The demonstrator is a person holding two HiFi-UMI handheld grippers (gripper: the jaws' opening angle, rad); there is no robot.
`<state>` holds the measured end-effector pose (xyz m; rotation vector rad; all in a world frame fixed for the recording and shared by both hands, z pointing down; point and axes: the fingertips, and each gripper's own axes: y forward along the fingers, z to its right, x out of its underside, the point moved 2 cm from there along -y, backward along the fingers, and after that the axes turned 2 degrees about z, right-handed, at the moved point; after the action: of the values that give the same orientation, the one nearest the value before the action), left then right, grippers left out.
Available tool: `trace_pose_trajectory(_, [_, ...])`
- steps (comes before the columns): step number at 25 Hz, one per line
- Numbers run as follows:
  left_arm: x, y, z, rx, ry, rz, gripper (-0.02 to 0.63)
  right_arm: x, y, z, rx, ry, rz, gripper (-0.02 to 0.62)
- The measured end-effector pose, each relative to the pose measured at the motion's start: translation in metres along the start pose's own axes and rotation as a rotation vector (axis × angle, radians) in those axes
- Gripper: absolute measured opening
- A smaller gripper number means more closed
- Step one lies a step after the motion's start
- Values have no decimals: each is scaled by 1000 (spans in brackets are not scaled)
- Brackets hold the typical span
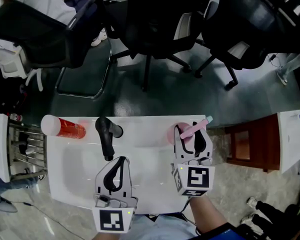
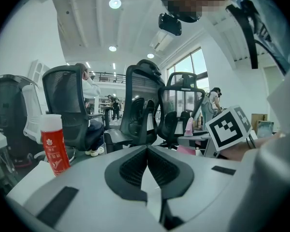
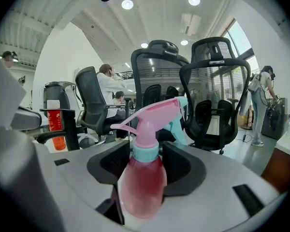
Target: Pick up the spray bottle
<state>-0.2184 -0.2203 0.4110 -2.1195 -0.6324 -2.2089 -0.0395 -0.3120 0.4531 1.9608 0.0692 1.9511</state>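
Note:
The spray bottle (image 1: 186, 133), pink with a teal collar and a pink trigger head, stands upright near the far right edge of the white table (image 1: 150, 181). My right gripper (image 1: 192, 132) reaches around it. In the right gripper view the bottle (image 3: 142, 180) fills the gap, and both pads (image 3: 117, 161) rest against its red body just below the collar. My left gripper (image 1: 121, 160) lies low over the near part of the table, left of the bottle. Its jaws meet at the tips (image 2: 147, 149) with nothing between them.
A red spray can (image 1: 65, 128) with a white cap lies at the table's far left. A black handled tool (image 1: 106, 136) lies beside it. Black office chairs (image 1: 150, 29) stand beyond the far edge, and a wooden cabinet (image 1: 250, 144) stands to the right.

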Motion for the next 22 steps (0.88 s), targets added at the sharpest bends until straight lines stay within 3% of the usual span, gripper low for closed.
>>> trace_pose_trajectory(22, [-4,5,10,7,12,1,15,3,-1,9,-81,-65,22,221])
